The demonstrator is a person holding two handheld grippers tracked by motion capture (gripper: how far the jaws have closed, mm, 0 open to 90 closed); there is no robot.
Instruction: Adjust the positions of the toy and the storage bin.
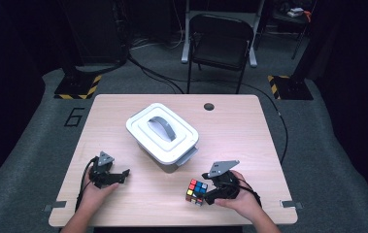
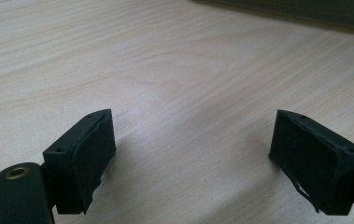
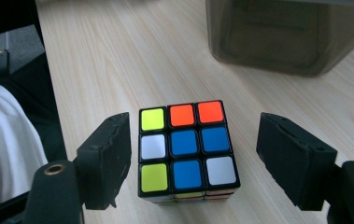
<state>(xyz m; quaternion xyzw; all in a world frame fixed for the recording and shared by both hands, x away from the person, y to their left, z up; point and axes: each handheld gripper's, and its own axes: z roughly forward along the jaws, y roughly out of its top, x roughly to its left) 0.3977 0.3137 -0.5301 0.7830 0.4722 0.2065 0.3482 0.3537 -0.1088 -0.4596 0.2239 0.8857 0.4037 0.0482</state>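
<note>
Your right gripper [image 3: 191,156] has its jaws apart around the Rubik's cube [image 3: 186,148], which sits on the table [image 3: 118,60] near your edge; neither pad seems to press it. It's light, rigid and slick-faced: pinch two flat opposite sides, squarely. The lidded white container [image 1: 162,132] stands clear beyond. Your left gripper [image 2: 191,156] rests open, empty.

High view looks forward-down over whole table [image 1: 249,145]; each gripper view sits close above the same tabletop.
</note>
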